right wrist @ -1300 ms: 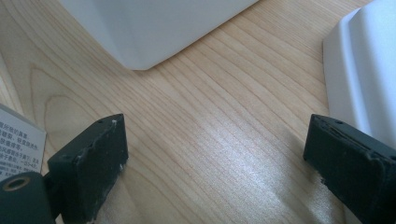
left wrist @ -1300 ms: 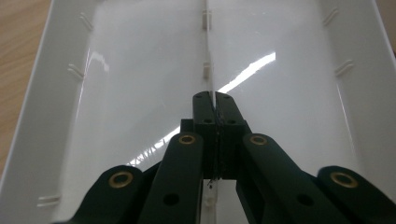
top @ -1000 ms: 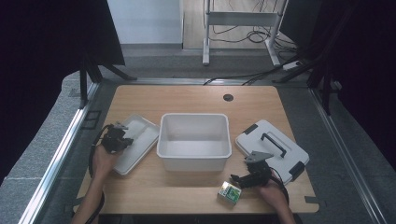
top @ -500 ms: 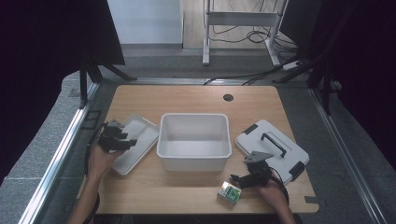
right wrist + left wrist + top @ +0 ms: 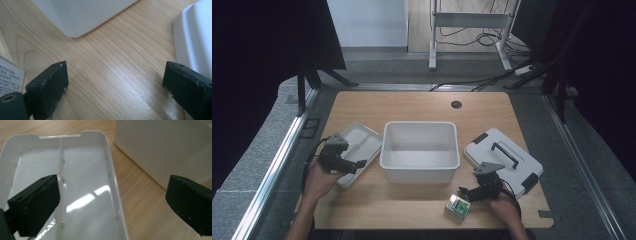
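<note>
Wooden table held everything, with a deep white tub standing empty at its middle. To the tub's right lay a white lid with a dark handle and dark clips, flat on the wood. On the tub's left sat a shallow white tray, split by a thin rib into two compartments, both bare. The left gripper hung over the tray's near end, jaws spread wide with nothing between them; one jaw was above the tray and the other above the bare wood between tray and tub. The right gripper sat low at the near edge, jaws wide apart and empty. Just left of it lay a small green and white box, perhaps touching the jaw, though the angle was poor.
</note>
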Tool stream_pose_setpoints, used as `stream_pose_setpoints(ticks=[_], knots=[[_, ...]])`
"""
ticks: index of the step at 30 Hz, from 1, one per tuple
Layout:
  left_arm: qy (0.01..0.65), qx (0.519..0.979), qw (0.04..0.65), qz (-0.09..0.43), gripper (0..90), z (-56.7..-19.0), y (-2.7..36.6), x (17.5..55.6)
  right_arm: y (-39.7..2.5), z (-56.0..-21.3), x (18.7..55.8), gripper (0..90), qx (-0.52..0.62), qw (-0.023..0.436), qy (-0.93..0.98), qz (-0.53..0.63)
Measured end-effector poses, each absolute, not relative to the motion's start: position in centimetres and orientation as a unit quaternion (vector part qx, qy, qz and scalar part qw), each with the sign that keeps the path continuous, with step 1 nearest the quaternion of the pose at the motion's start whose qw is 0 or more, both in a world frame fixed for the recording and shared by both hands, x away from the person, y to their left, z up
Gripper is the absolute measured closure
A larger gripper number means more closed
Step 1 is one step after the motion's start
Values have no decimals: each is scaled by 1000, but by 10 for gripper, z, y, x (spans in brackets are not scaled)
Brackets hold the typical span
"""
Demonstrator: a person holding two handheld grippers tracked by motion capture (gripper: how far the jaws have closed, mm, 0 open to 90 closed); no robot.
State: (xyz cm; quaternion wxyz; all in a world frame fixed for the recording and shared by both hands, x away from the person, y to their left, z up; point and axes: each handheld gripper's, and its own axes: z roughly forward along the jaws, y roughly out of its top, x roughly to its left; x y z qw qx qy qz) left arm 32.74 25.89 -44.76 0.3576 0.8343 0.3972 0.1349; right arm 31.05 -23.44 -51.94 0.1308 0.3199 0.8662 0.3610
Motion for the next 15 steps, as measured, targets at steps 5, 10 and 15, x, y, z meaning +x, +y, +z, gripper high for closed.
stream_pose_setpoints(ticks=[5, 10, 15], knots=[[368, 842, 371, 134, 0, -450, 243, 311, -234, -519, 310, 63, 320, 131, 866, 361], [345, 848, 379, 133, 0, -459, 228, 297, -234, -519, 310, 63, 320, 131, 866, 361], [327, 856, 377, 135, 0, -472, 216, 286, -234, -519, 310, 63, 320, 131, 866, 361]])
